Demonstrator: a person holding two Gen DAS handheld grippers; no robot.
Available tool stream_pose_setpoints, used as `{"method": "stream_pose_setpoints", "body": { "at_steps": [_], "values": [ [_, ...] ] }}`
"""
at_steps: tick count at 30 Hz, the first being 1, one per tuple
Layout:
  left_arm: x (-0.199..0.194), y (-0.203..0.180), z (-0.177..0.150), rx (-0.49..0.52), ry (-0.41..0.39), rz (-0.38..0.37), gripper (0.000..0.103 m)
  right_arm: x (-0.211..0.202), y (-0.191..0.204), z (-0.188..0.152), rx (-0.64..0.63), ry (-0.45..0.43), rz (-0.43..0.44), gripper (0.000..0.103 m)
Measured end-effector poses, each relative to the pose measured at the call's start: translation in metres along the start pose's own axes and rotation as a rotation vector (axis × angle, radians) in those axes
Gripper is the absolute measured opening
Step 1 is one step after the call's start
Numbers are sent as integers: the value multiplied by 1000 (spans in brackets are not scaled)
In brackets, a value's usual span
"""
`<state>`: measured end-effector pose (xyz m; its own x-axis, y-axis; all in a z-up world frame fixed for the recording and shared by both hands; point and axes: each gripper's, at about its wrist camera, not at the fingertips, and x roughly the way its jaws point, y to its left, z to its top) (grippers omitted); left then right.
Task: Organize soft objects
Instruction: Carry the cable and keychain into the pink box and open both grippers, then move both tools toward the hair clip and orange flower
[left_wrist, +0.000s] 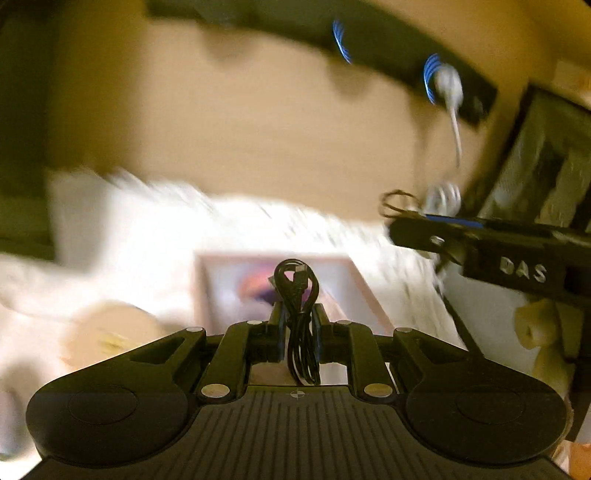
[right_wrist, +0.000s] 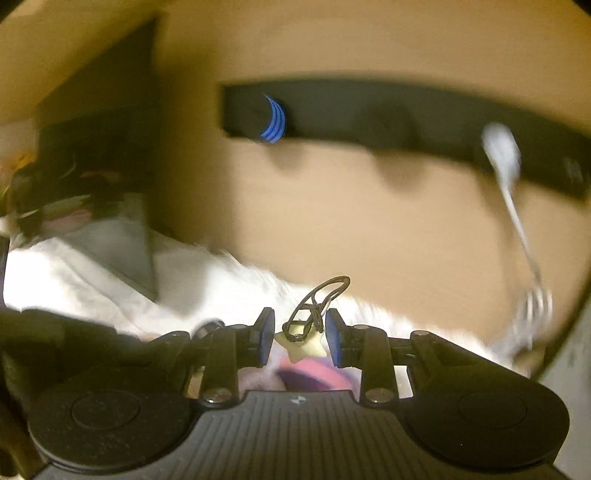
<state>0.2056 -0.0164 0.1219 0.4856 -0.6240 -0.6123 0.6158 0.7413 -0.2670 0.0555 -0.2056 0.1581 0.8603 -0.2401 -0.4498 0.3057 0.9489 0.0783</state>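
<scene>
Black wall rack (right_wrist: 369, 114) holds a white cable (right_wrist: 509, 177) ahead

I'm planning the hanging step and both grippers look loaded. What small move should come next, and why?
Probably carry the right gripper up toward the black hook rail on the wall. It holds a star charm whose dark loops stick up free, ready to hang. The left gripper is shut on a coiled black cable, so it can wait. Blur hides which hooks are free.

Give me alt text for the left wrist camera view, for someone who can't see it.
The left tongs grip a coiled black cable above a blurred pink-framed box on white bedding. A black hook rail crosses the tan wall behind.
</scene>
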Motion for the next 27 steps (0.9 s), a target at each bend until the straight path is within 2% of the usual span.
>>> {"method": "stream_pose_setpoints", "body": {
  "at_steps": [2,5,6,10,13,14,18,20,23,24,25,27],
  "values": [
    [30,-8,-4,-6,71,-14,18,19,-12,-11,57,66,15,29],
    [71,-8,-17,-60,253,-49,18,46,-27,-26,109,156,22,29],
    [77,-7,-21,-70,277,-60,20,52,-31,-33,124,181,19,29],
    [85,-11,-26,-27,273,-13,20,78,-44,-53,164,275,25,29],
    [92,-11,-32,-40,311,-28,21,93,-50,-68,188,336,36,30],
    [92,-10,-33,-58,301,-34,20,98,-51,-72,194,356,36,30],
    [93,-5,-36,-114,296,-47,21,95,-49,-76,171,354,29,30],
    [90,-8,-37,-80,290,-26,22,92,-48,-76,160,363,26,30],
    [84,-19,-36,52,254,50,22,92,-43,-72,139,398,35,41],
    [80,-20,-37,79,246,67,22,92,-39,-72,131,416,44,48],
    [77,-18,-37,82,243,73,22,94,-36,-70,129,428,45,53],
    [67,-9,-37,40,244,52,22,88,-31,-66,132,431,32,56]
  ]
}}
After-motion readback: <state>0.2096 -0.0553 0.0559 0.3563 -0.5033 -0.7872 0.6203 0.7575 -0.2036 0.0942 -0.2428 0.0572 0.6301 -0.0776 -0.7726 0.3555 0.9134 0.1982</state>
